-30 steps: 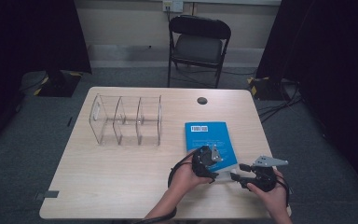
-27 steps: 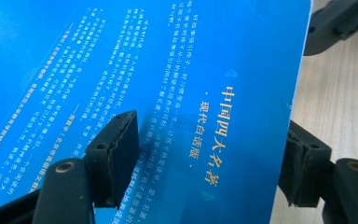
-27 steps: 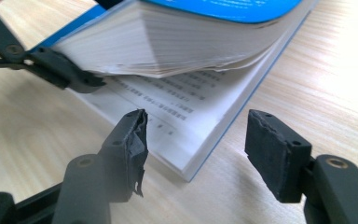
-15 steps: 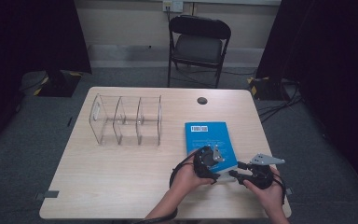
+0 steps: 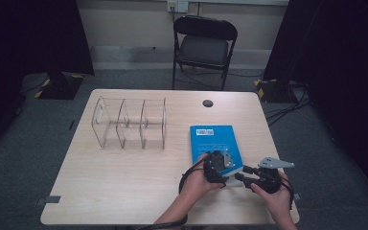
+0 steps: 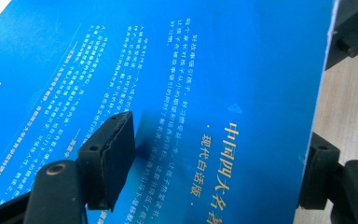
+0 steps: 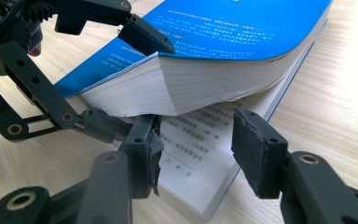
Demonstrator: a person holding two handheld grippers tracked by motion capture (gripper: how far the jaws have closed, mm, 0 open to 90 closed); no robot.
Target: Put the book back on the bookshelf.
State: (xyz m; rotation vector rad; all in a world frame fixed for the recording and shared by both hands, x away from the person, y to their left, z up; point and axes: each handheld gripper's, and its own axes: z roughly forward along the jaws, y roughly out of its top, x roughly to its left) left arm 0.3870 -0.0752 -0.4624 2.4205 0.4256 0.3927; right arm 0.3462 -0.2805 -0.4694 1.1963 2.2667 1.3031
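Lifting: blue book (image 5: 214, 141) at the table's (image 5: 124, 182) near right, its upper block of pages clamped and raised by left gripper (image 5: 216, 165); right gripper (image 7: 196, 149), jaws just narrowing yet unclenched, astride the exposed lower pages.

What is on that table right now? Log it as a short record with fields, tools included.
Surface: light wooden table
Main item: blue book, lying flat, its near corner lifted
Left tool: clamped on a thick block of the book's pages, one jaw on the cover, the other under the block
Right tool: at the gap under the lifted pages; jaws have just been closing, nothing pinched yet
Also on table: clear divider rack, empty, well left of the book
Behind table: black folding chair
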